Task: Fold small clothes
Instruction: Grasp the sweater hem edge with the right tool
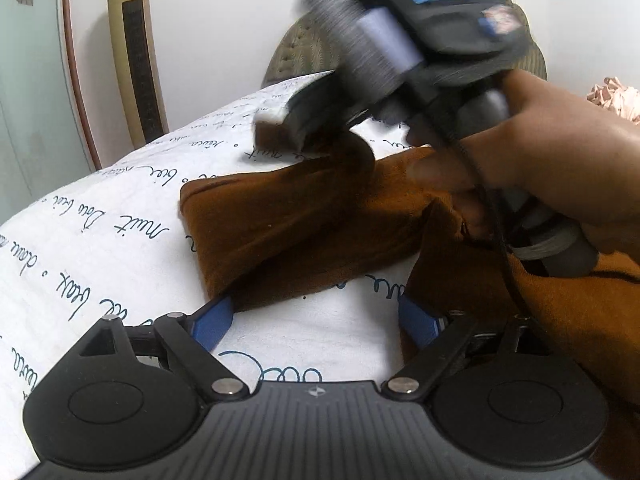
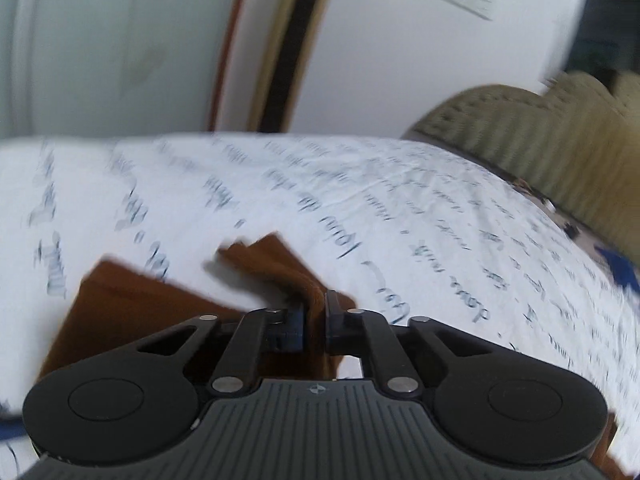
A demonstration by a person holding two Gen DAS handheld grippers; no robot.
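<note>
White bedsheet [image 1: 100, 216] w/ blue cursive script is seen covering the work surface; white wall behind, gold tower fan [image 1: 136, 52] upright at the back left, olive tufted headboard [image 2: 532, 136] at the far side.

Brown garment [image 1: 280, 220] is laid on the sheet, partly folded: one thick folded band runs across the middle of the left wrist view, more cloth is spread to the right under the person's hand [image 1: 560, 168].

Left gripper [image 1: 316, 320]: jaws are held wide apart, blue fingers [image 1: 212, 320] low over the sheet. Left finger is right at the near corner of the folded band, right finger is at the edge of the right-hand cloth; bare sheet is seen between them, nothing is clamped. Contact w/ fabric can't be told.

Right gripper [image 2: 316, 312]: jaws are closed on a bunched pinch of the brown garment, fabric is squeezed between the pads and rises ahead of them. In the left wrist view the same gripper [image 1: 304, 136] is seen blurred, above the far edge of the folded band, w/ a strip of cloth lifted off the pile. Right wrist view is motion-blurred too; script on the sheet is smeared.
</note>
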